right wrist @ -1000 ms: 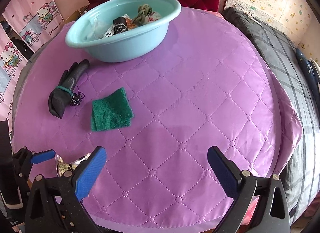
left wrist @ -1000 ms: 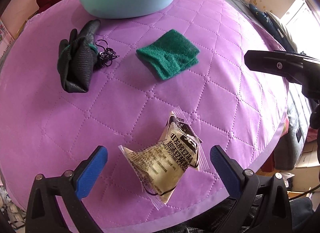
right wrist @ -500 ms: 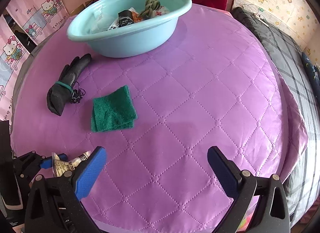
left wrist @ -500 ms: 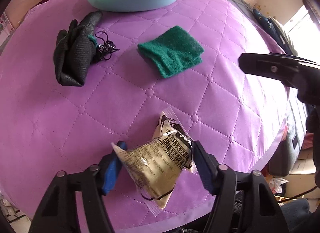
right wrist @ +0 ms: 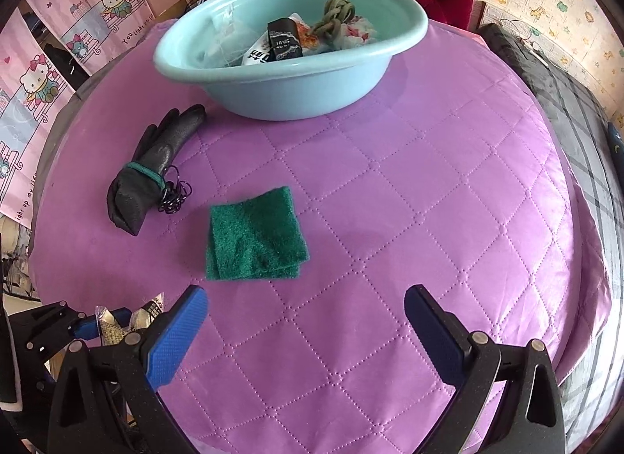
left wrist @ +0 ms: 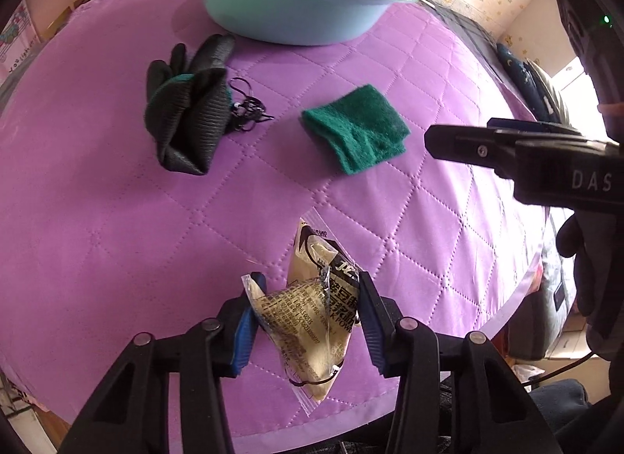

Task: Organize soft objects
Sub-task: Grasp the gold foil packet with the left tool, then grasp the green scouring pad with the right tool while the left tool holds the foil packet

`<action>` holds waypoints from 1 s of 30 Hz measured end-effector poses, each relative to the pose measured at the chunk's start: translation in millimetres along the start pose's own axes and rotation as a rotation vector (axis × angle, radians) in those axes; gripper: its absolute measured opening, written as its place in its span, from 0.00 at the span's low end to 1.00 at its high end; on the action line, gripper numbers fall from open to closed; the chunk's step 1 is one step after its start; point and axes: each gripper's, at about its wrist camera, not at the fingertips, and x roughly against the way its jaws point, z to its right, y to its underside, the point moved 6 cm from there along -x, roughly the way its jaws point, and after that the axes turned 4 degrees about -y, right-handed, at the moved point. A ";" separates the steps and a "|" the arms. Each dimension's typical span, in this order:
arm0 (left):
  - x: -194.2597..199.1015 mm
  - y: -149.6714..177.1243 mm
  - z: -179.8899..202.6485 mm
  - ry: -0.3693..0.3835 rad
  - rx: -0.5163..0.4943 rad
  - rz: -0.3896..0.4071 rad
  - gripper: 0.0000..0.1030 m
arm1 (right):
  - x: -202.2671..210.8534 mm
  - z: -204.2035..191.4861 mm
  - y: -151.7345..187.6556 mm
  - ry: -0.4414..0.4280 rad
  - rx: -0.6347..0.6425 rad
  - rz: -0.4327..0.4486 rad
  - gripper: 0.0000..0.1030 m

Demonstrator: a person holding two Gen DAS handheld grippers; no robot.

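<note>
Left claw (left wrist: 308,309) pinching crumpled beige powder packet (left wrist: 312,313) | right claw (right wrist: 304,317) wide, empty

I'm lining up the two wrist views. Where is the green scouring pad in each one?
Left wrist: the pad lies right of centre, upper half, between the black glove and the right claw.
Right wrist: the pad lies left of centre, just above the claw's left finger.
Shared landmark: the teal basin, beyond the pad in both.
</note>
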 end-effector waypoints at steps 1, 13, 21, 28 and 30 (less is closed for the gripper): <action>2.3 -0.7 -3.4 0.000 0.009 0.004 0.50 | -2.8 -2.5 -0.8 -0.005 0.006 -0.006 1.00; 15.5 -1.1 -38.0 -0.015 0.106 0.022 0.50 | -50.0 -33.7 -23.2 -0.041 0.080 -0.076 1.00; 18.9 0.0 -49.5 -0.030 0.146 0.033 0.50 | -78.9 -45.4 -33.6 -0.025 0.116 -0.118 0.99; 20.9 -4.3 -51.5 -0.030 0.148 0.041 0.50 | -93.3 -57.9 -42.3 0.012 0.149 -0.129 0.73; 22.0 -6.1 -51.7 -0.028 0.145 0.042 0.50 | -89.6 -58.7 -44.3 0.009 0.142 -0.119 0.51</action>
